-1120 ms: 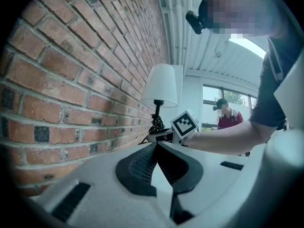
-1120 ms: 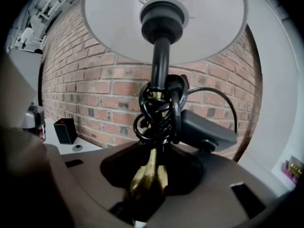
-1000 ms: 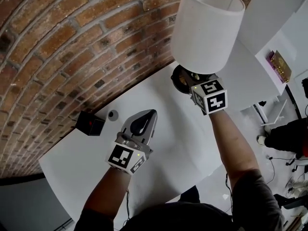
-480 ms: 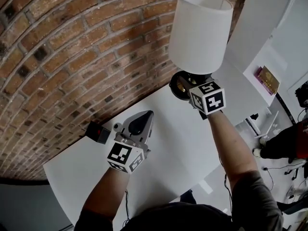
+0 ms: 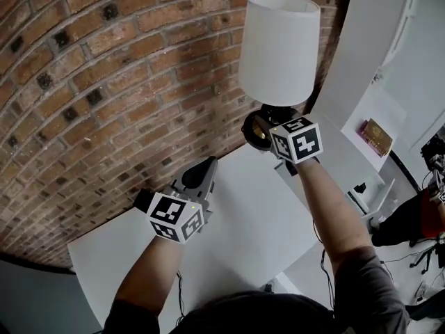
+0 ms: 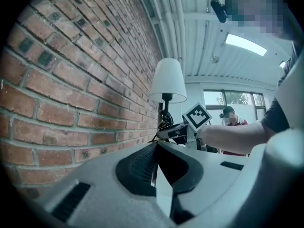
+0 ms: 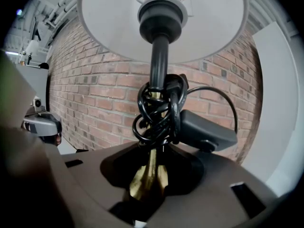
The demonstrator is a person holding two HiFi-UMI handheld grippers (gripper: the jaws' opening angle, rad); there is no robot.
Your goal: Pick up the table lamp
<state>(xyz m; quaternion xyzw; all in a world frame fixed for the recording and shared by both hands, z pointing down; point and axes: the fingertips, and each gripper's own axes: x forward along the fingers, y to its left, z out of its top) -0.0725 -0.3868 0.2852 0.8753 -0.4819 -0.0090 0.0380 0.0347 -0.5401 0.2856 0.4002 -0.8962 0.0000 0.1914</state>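
Table lamp (image 5: 279, 47) with a white drum-shaped fabric shade is hanging upright in the air, clear of the white table (image 5: 236, 235) and close to the red brick wall (image 5: 90, 82). The right gripper (image 7: 149, 175) is clamping the brass lower part of its stem, just under the black cord (image 7: 156, 110) bundled round the black stem. The left gripper (image 6: 156, 146) is hovering apart from the lamp, its jaws resting together with nothing between them

White table (image 5: 236, 228), small dark box (image 5: 143, 200) near its far edge
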